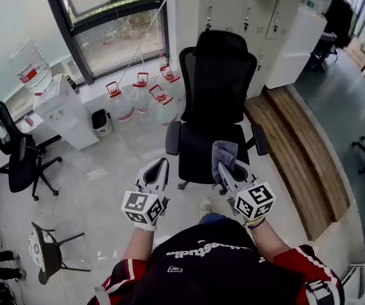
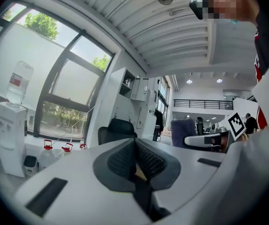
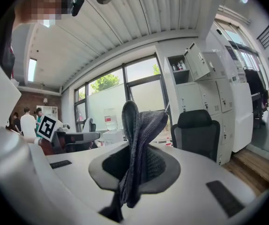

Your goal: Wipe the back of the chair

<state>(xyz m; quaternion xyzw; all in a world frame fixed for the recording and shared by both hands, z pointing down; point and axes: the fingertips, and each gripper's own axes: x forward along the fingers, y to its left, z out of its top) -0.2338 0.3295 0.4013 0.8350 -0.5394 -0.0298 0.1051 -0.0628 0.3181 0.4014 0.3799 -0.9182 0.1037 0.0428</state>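
Observation:
A black office chair (image 1: 213, 100) with a tall back and headrest faces me in the head view; it also shows in the left gripper view as the chair (image 2: 116, 130) and in the right gripper view as the chair (image 3: 198, 134). My right gripper (image 1: 226, 166) is shut on a grey-blue cloth (image 1: 224, 154), held above the front of the seat. The cloth (image 3: 137, 144) stands folded between the jaws. My left gripper (image 1: 159, 168) is shut with nothing in it, left of the seat's front corner, its pads (image 2: 146, 161) pressed together.
Several water jugs (image 1: 139, 97) with red caps stand left of the chair by the window. A water dispenser (image 1: 65, 110) stands further left, with another black chair (image 1: 17, 154) and a small stool (image 1: 46, 250). White lockers (image 1: 246, 18) and a wooden step (image 1: 297, 151) lie behind and right.

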